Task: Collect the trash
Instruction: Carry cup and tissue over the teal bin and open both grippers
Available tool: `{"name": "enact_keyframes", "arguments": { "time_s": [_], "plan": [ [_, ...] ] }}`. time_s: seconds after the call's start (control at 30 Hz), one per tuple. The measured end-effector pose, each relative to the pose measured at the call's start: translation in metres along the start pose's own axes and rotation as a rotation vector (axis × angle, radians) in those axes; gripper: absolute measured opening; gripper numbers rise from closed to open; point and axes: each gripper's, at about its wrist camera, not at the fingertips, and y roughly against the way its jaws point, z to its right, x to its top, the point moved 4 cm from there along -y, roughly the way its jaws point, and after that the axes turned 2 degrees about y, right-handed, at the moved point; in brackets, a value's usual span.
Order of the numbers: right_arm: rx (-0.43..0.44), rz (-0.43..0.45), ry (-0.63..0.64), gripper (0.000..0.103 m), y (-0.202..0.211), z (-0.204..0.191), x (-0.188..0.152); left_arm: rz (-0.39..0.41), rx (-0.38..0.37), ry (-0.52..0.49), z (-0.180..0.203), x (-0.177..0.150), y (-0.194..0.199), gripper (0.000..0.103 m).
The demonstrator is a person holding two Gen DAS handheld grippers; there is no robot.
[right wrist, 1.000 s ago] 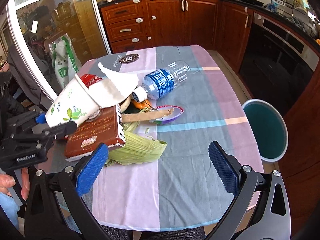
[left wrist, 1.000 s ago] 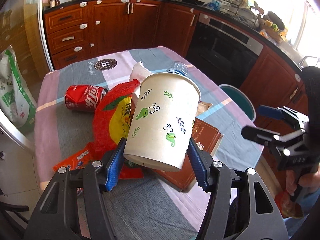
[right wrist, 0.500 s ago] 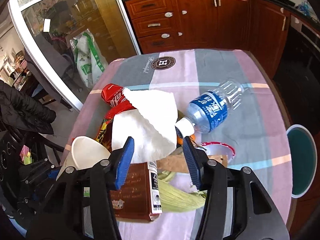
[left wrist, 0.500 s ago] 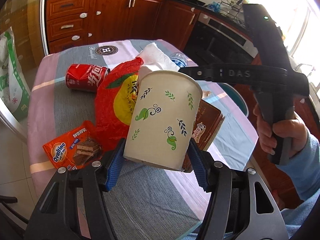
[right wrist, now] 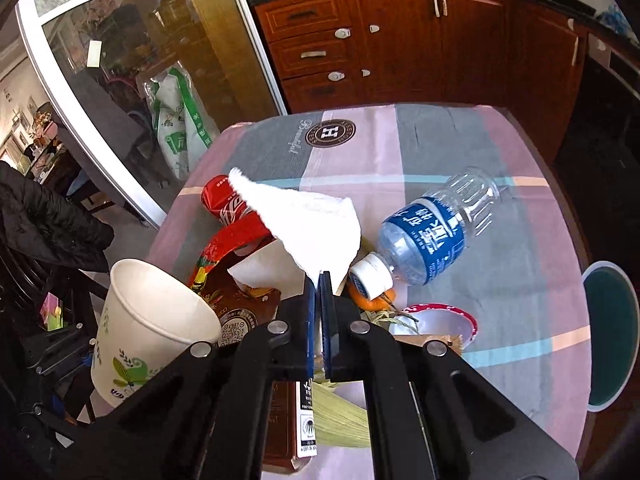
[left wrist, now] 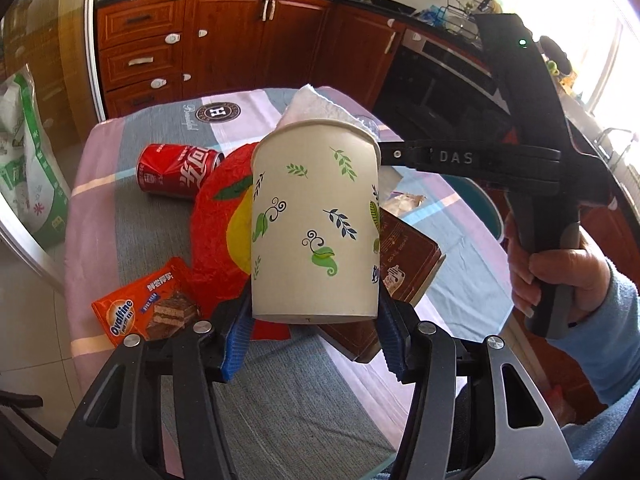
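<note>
Red-brown wood cabinets [right wrist: 400, 40], glass door [right wrist: 132, 92]

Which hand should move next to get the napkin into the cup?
Right. Its jaws have just closed on the white napkin, and the paper cup held by the left gripper sits open-mouthed beside it.

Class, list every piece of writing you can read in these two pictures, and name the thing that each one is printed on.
"Ovaltine": orange snack packet.
"DAS": black side of the right tool.
"H" in a round badge, "Beautiful" beside it: tablecloth.
Chinese characters, not transcribed: red can, water bottle label.
Too small or blurred: brown box print, paper cup edge print.
</note>
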Motion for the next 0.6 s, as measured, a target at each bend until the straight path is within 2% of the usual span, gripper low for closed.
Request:
{"name": "enact_keyframes", "arguments": {
  "time_s": [0.3,0.6],
  "plan": [
    [-0.062,0.098,-0.020,0.003,0.070,0.032,-0.005,0.023,-0.009,-0.026,0.036,0.015,0.010,0.055],
    [-0.158,0.216,-0.117,0.003,0.151,0.105,-0.024,0.022,-0.063,-0.143,0.119,0.050,-0.011,0.055]
  ]
}}
